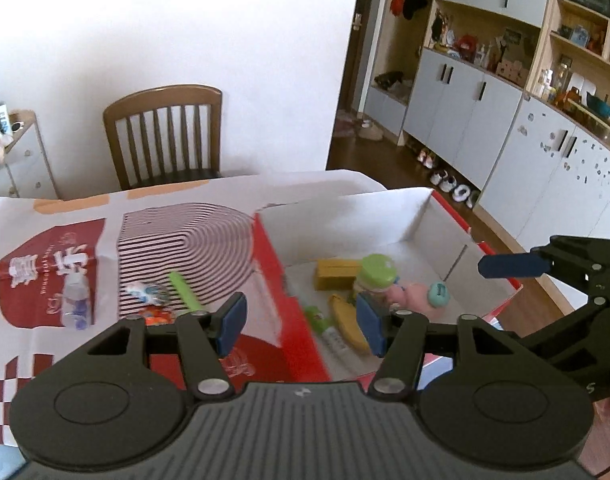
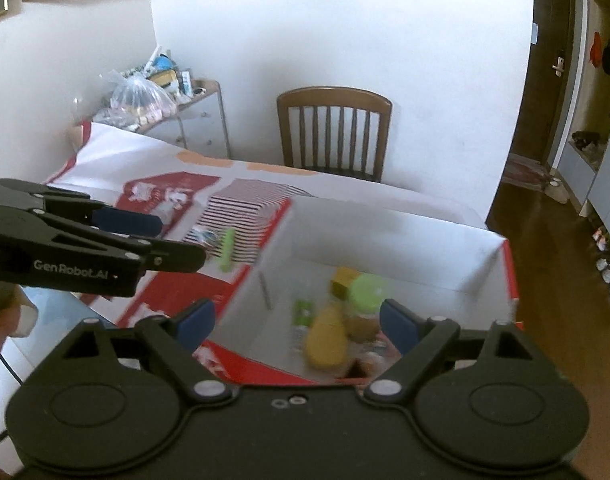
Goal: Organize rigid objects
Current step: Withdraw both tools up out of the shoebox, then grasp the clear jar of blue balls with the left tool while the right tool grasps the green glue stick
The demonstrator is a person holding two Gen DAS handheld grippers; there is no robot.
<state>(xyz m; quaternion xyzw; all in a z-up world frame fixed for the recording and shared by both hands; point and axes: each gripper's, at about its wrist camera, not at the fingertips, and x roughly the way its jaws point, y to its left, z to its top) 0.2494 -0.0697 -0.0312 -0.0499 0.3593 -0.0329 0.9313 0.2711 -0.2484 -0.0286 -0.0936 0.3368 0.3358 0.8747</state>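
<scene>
A red box with white inner walls (image 1: 345, 216) (image 2: 385, 236) stands on the table. Inside lie a banana (image 1: 347, 324) (image 2: 327, 340), a green-lidded jar (image 1: 377, 272) (image 2: 367, 292), a yellow block (image 1: 335, 274) (image 2: 343, 278), a pink toy (image 1: 411, 294), a teal piece (image 1: 439, 294) and a green tube (image 1: 323, 320). My left gripper (image 1: 301, 322) (image 2: 161, 236) hangs open and empty above the box's near left wall. My right gripper (image 2: 297, 322) is open and empty above the box's near side; one of its fingers (image 1: 513, 266) shows at the right.
On the patterned tablecloth left of the box lie a green marker (image 1: 183, 288) (image 2: 227, 250), a small clear bottle (image 1: 76, 300), a wrapper (image 1: 147, 292) and an orange item (image 1: 159, 316). A wooden chair (image 1: 165, 136) (image 2: 333, 132) stands behind the table. Cabinets (image 1: 465, 112) line the right wall.
</scene>
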